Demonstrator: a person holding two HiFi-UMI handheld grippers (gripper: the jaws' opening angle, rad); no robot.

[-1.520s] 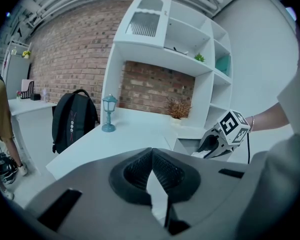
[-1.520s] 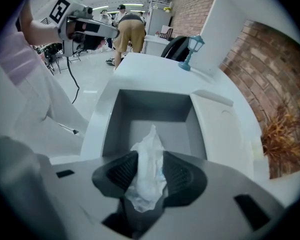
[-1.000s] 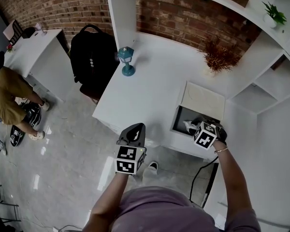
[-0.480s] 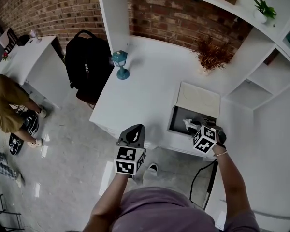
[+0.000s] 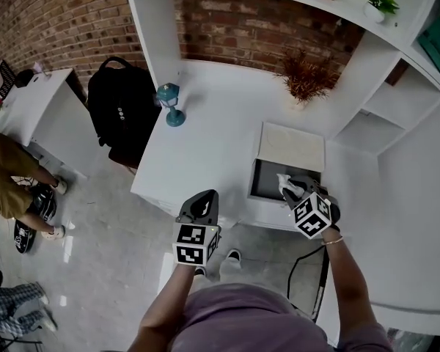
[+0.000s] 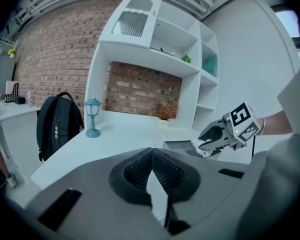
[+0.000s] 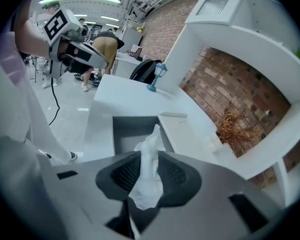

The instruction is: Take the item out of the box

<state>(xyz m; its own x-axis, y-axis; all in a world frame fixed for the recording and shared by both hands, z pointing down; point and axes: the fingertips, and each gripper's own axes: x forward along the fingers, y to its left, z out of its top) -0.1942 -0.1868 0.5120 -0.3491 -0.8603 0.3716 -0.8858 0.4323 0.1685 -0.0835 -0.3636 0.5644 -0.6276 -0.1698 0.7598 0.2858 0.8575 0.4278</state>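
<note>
An open box (image 5: 254, 183) with a dark inside sits near the front edge of the white desk (image 5: 205, 145); its pale lid (image 5: 292, 145) is folded back behind it. My right gripper (image 5: 293, 193) hangs over the box's front right part, shut on a crumpled white item (image 5: 284, 185). In the right gripper view the white item (image 7: 149, 169) stands up between the pads, above the box (image 7: 132, 131). My left gripper (image 5: 204, 205) hovers off the desk's front edge, over the floor, shut and holding nothing. From the left gripper view the right gripper (image 6: 210, 138) shows with the white item (image 6: 202, 148).
A teal lantern (image 5: 169, 103) stands at the desk's back left, a dried plant (image 5: 302, 79) at the back. A black backpack (image 5: 121, 108) rests left of the desk. White shelves (image 5: 396, 101) rise on the right. A person (image 5: 7, 174) crouches on the floor at far left.
The right gripper has risen a little with the white item, which now stands higher over the box. The head view has shifted. The left gripper stays in place.
</note>
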